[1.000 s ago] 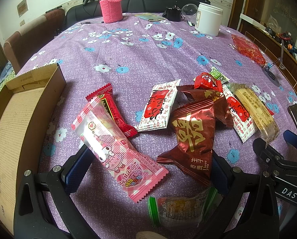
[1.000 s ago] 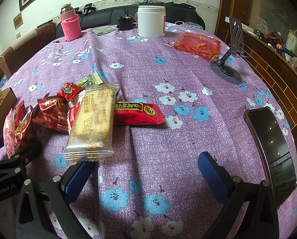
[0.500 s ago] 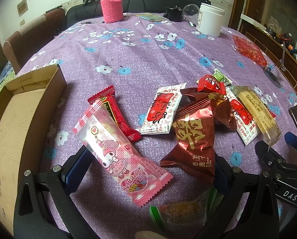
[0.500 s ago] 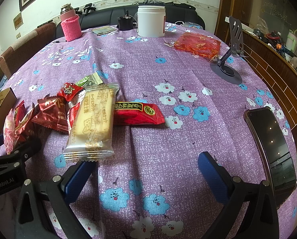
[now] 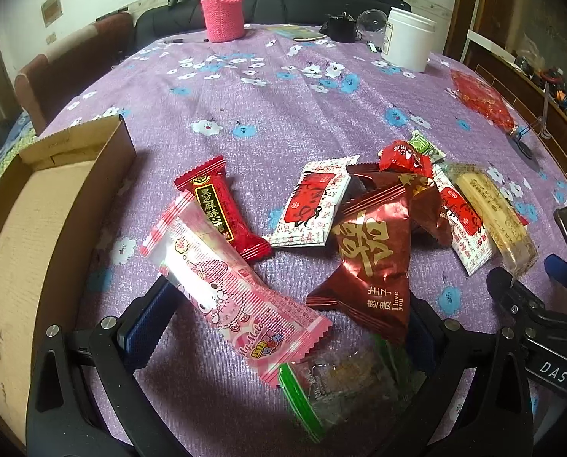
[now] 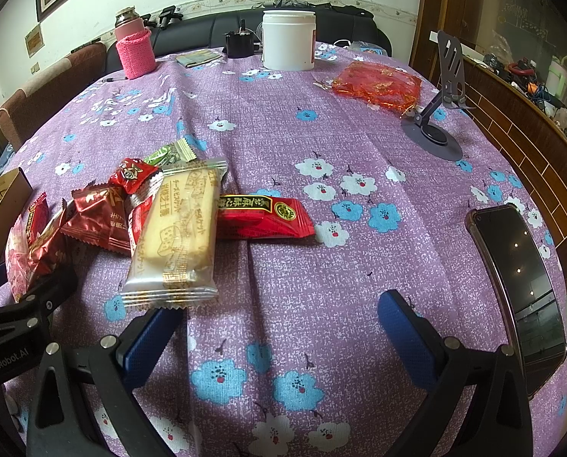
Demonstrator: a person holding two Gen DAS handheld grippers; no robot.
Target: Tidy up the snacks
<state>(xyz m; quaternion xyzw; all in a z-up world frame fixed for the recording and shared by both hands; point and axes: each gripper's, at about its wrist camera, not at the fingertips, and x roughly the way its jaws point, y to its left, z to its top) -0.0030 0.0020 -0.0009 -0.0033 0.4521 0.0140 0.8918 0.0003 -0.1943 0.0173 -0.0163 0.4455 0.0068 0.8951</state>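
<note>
The pink snack packet (image 5: 230,297) lies slantwise across the gap of the left gripper (image 5: 279,327), its near end between the wide-spread jaws and its far end reaching out past the left finger (image 5: 146,327); nothing is clamped. Just inside the right jaw sits the dark red foil packet (image 5: 375,266), and nearest the camera, low between the jaws, a clear packet with green ends (image 5: 340,384). Beyond the jaws lie a red bar (image 5: 222,209) and a white-and-red packet (image 5: 314,205) — further right, a heap with a small red candy (image 5: 401,156) and a pale biscuit packet (image 5: 492,217). Off to the left of the jaws stands an open cardboard box (image 5: 36,236).

The right gripper (image 6: 279,327) is likewise wide open and holds nothing — only the purple flowered tablecloth (image 6: 321,133) shows between its fingers. The biscuit packet (image 6: 180,232) lies just ahead of its left finger, over another red bar (image 6: 264,217). A phone (image 6: 519,282) lies outside the right finger.
</note>
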